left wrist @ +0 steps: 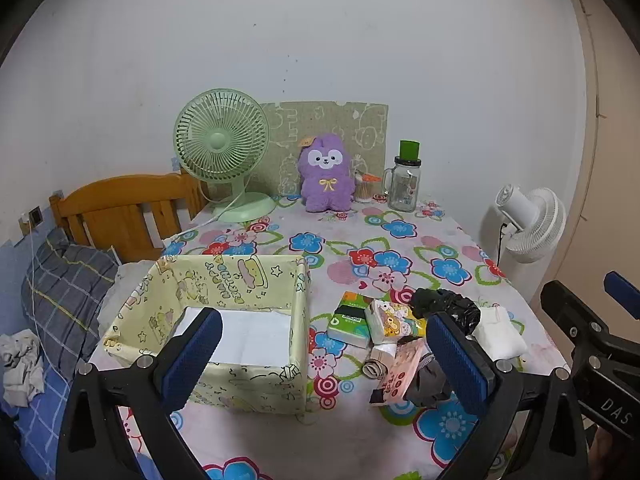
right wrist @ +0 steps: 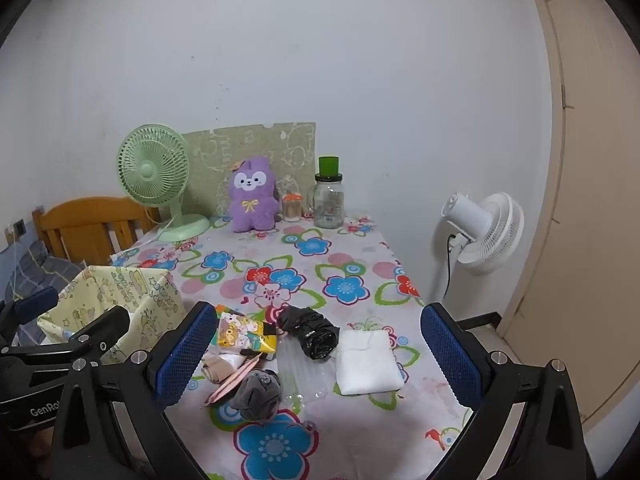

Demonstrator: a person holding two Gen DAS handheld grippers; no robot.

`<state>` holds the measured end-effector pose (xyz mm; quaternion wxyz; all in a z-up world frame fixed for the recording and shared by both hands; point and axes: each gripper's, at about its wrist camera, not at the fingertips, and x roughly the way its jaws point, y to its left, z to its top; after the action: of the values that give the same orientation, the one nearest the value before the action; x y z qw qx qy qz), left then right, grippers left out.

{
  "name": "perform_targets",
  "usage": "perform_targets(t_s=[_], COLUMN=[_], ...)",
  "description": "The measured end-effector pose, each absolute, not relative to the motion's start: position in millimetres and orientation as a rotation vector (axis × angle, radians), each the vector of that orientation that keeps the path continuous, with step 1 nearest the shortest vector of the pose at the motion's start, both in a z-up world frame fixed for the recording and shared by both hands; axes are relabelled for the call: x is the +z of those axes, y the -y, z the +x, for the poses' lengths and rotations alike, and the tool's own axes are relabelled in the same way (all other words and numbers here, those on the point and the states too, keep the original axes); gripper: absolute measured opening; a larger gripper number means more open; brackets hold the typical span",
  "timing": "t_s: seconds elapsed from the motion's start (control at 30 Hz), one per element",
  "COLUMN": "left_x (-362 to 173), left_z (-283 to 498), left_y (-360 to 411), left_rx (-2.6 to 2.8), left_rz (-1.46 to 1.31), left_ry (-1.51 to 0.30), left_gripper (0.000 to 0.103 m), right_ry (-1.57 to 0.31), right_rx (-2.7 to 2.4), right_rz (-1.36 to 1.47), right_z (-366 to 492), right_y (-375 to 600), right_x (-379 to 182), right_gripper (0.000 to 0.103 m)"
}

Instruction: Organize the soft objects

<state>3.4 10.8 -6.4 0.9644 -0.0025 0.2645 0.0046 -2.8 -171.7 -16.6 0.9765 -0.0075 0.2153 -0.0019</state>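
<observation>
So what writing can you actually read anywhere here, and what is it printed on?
"DAS": white letters on the black body of the right gripper, cut off at the picture's edge.
"GenRo": white letters on the black body of the left gripper, also cut off.
Yellow fabric storage box: cartoon lettering, too distorted to read.
Green tissue pack and cartoon-printed yellow pack: print too small.

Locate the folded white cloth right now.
The folded white cloth lies flat on the flowered table, at the right end of the pile in both views, just right of the black plastic bag bundle.
</observation>
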Motion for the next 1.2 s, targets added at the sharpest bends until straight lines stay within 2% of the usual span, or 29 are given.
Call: perform_targets(t_s=[1.2], left_x=[-10.2], left_z=[1.3], left_y=[-10.0], left_rx=[0.009], left_rz=[-0.007], left_ry=[-0.524], left_gripper=[0.101], right_ry=[-0.444], right_rx=[-0.013], right_rz=[-0.004], right_z=[-3.9], right_y=[171.7], right_x=[-14.5], right_gripper=[0.103])
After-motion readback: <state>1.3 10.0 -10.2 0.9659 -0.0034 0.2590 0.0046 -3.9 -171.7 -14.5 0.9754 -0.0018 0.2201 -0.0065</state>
